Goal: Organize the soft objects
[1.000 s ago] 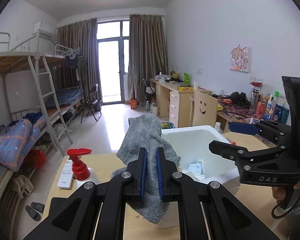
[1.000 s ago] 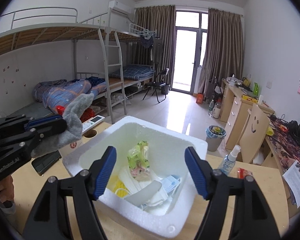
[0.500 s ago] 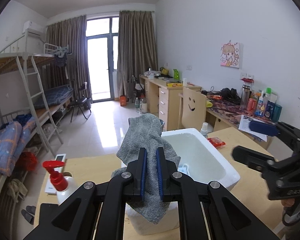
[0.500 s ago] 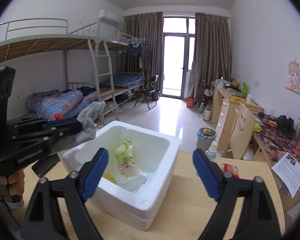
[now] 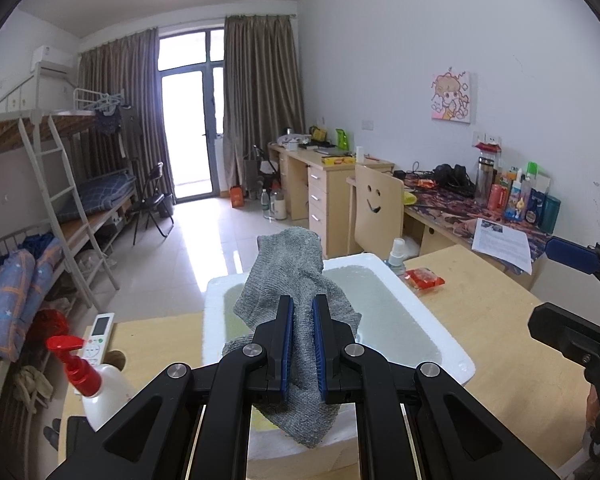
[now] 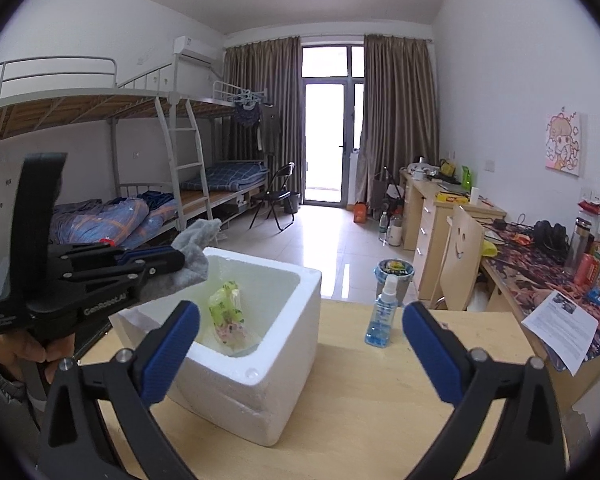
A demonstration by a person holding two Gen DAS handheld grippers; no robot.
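Note:
My left gripper (image 5: 302, 312) is shut on a grey knitted cloth (image 5: 292, 272) and holds it above the near left edge of the white foam box (image 5: 452, 354). In the right wrist view the left gripper (image 6: 180, 258) with the grey cloth (image 6: 194, 246) hangs over the box's (image 6: 284, 320) left rim. A green-patterned packet (image 6: 228, 308) stands inside the box. My right gripper (image 6: 300, 340) is open and empty, to the right of the box above the wooden table (image 6: 360, 408).
A blue spray bottle (image 6: 384, 312) stands right of the box. A red packet (image 5: 424, 278) lies on the table beyond it. A white pump bottle with red top (image 5: 88, 380) and a remote (image 5: 98, 334) sit at the left. A printed sheet (image 6: 560, 328) lies far right.
The right gripper has drawn back and to the right, away from over the box. The left gripper has moved a little with the cloth still in it, so the box shows more centrally.

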